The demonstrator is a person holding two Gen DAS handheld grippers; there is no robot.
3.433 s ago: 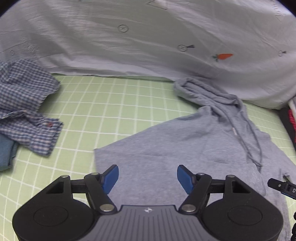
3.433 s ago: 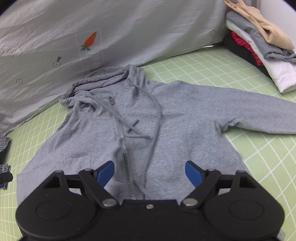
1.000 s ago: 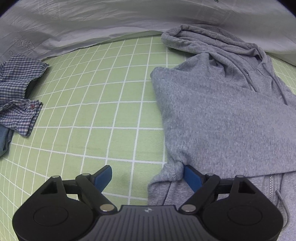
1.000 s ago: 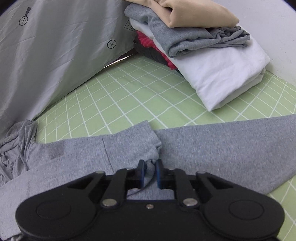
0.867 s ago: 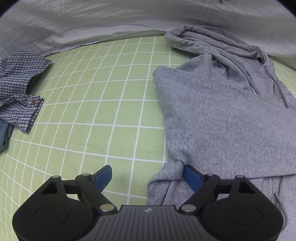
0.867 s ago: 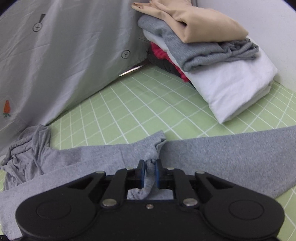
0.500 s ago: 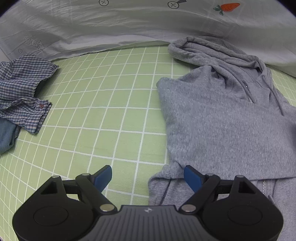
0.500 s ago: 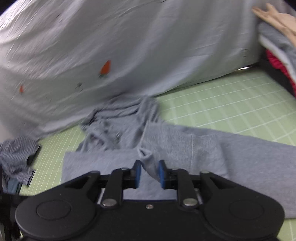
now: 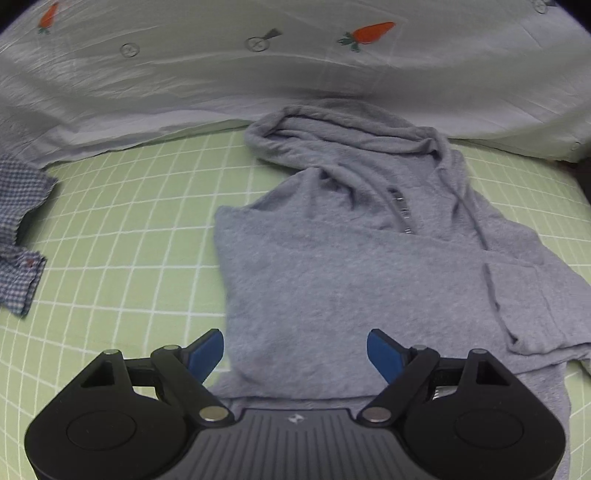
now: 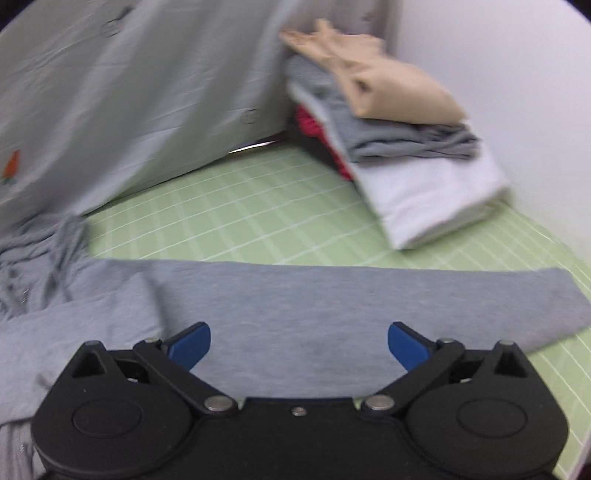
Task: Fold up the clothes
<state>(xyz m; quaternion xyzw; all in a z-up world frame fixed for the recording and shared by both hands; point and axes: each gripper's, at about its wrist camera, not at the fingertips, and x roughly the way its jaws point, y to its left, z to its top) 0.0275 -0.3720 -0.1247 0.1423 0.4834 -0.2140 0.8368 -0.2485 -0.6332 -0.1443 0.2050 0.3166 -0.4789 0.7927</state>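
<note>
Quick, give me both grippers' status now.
Left gripper: open, empty, above the grey hoodie.
Right gripper: jaws just opened, nothing between them.

Not much to read here tbh. No actual words or numbers I can make out anywhere. The pale sheet (image 9: 184, 85) hanging at the back has printed orange carrots (image 9: 367, 32) and little circle marks with an x inside (image 9: 257, 43), one with a dark stub sticking off it, but no lettering I can read. My left claw (image 9: 295, 354) has a tiny pale logo mark (image 9: 295, 419) on its grey body, too small to tell what it says.
</note>
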